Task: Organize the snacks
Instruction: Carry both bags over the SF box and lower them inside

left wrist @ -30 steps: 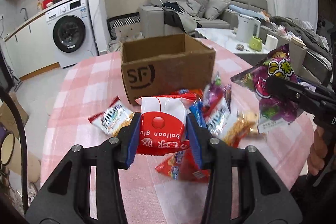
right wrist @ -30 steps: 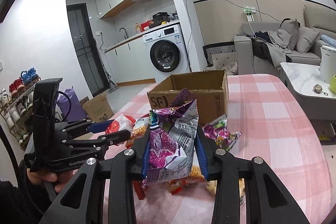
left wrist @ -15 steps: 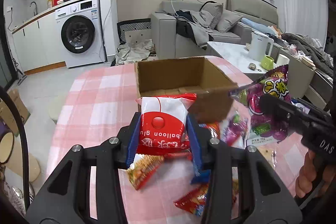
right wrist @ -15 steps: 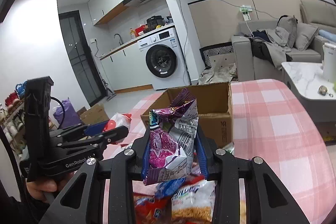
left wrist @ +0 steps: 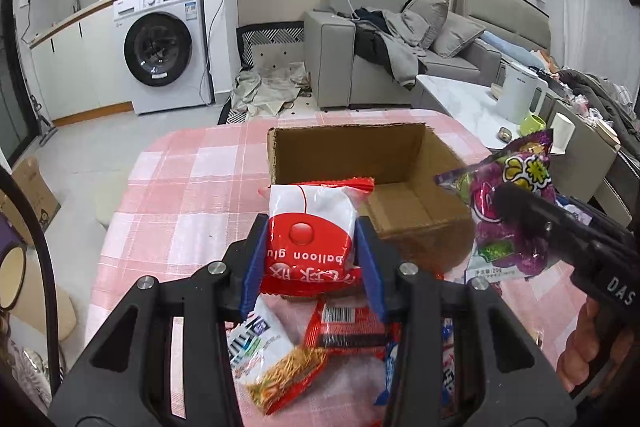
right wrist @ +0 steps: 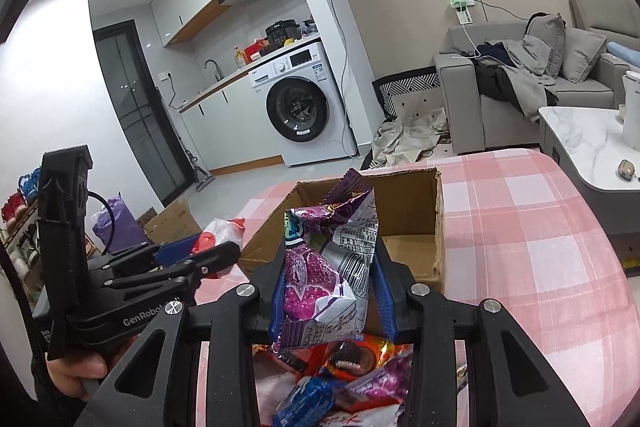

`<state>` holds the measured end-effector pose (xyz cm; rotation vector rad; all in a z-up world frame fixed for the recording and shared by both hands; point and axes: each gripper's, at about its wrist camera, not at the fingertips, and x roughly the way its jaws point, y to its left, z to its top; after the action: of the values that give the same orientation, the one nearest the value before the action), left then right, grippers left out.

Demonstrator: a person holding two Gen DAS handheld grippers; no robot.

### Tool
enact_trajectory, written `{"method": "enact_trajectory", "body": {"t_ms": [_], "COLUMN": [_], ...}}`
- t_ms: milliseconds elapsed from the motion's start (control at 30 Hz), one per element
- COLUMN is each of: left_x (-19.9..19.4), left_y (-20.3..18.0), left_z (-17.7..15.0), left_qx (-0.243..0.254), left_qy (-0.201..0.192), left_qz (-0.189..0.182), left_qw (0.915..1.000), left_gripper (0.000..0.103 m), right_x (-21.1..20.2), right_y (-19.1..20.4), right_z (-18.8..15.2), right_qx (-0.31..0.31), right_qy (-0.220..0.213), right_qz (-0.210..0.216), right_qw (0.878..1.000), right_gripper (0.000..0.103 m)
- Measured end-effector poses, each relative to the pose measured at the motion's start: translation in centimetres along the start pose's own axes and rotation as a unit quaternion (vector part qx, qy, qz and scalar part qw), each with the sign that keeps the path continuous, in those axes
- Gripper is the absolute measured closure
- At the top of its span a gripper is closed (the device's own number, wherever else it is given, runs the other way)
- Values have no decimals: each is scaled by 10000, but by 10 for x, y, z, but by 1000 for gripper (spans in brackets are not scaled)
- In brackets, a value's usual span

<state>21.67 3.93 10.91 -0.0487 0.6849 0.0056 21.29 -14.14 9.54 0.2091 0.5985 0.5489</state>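
Behind the work area stand a washing machine [left wrist: 160,53] and a grey sofa [left wrist: 400,51]; nearer is the table [left wrist: 188,195] with its pink checked cloth. On it stands the open cardboard box [left wrist: 348,147], which looks empty inside. Compared with one second ago, both grippers have risen from the loose snack pile [left wrist: 288,355] and moved toward the box, so the box mouth is now seen from above. The left gripper [left wrist: 311,259] has its fingers closed on the red and white packet [left wrist: 312,227], held over the near edge of the box. The right gripper [right wrist: 330,287] has its fingers closed on the purple packet [right wrist: 320,267], also near the box opening. I judge that both packets are ready to be dropped in, and the pile remains for later.
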Motion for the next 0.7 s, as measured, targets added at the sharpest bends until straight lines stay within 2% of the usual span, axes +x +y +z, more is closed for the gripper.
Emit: {"method": "enact_trajectory", "body": {"t_ms": [300,700], "left_x": [52,92], "left_y": [-2,-8], "left_z": [8,20], "left_qx": [-42,13], "left_qy": [226,432], "left_qz": [-9,-39], "left_qw": [9997,9991], "left_gripper": [64,64], "right_x": [33,65], "right_y": [-9,-17], "right_z": [18,24], "right_qx": [-24,31], "right_qy": [226,419], "right_qz": [6,-39], "right_qw": [9997,9991], "right_gripper": [66,66]}}
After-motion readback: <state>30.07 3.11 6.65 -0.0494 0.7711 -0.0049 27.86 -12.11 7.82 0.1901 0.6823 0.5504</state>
